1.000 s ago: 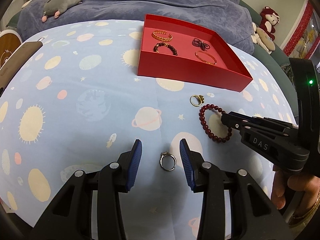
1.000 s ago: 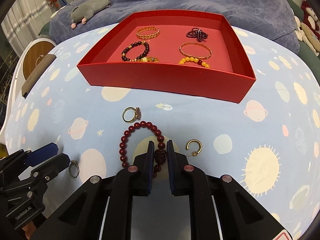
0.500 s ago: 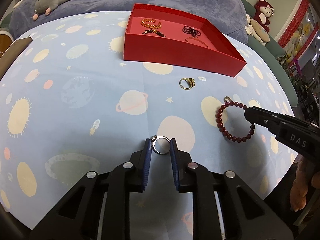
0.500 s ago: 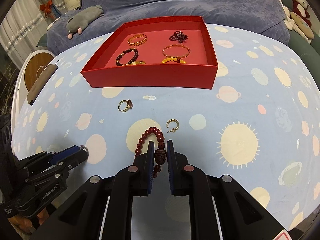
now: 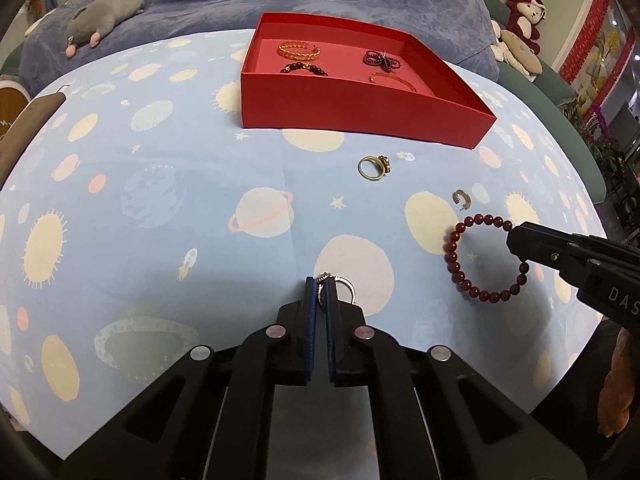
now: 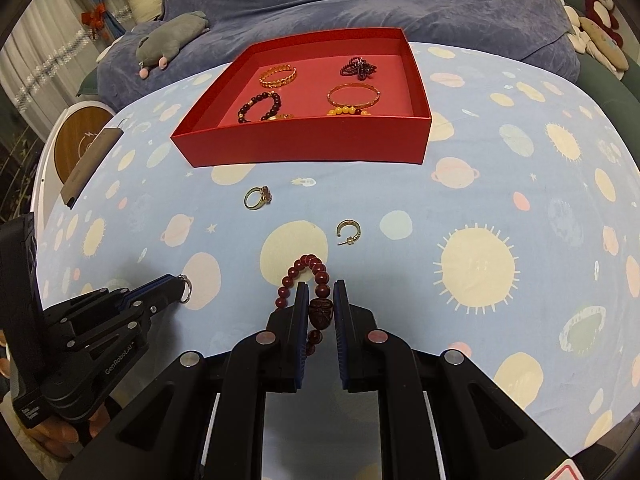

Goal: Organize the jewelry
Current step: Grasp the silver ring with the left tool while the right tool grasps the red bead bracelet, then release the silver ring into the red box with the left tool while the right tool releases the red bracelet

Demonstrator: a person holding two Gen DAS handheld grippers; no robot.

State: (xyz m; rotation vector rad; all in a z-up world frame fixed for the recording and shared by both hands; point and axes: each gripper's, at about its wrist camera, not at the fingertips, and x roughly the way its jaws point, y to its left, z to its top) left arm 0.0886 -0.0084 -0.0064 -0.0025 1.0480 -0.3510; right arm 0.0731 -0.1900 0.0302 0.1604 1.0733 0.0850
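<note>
While the left gripper (image 5: pixel 321 286) is pinching the silver ring (image 5: pixel 338 289) and the right gripper (image 6: pixel 320 292) is clamping the red bead bracelet (image 6: pixel 304 280), both should be rising clear of the cloth, crossing the gold ring (image 6: pixel 256 198) toward the red box (image 6: pixel 304 148).

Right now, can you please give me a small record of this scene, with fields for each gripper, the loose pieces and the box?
left gripper: shut on silver ring
right gripper: shut on carved bead of dark red bead bracelet
loose on space-print cloth: gold ring, gold hoop earring
red box: holds several bracelets and a dark bead cluster
</note>
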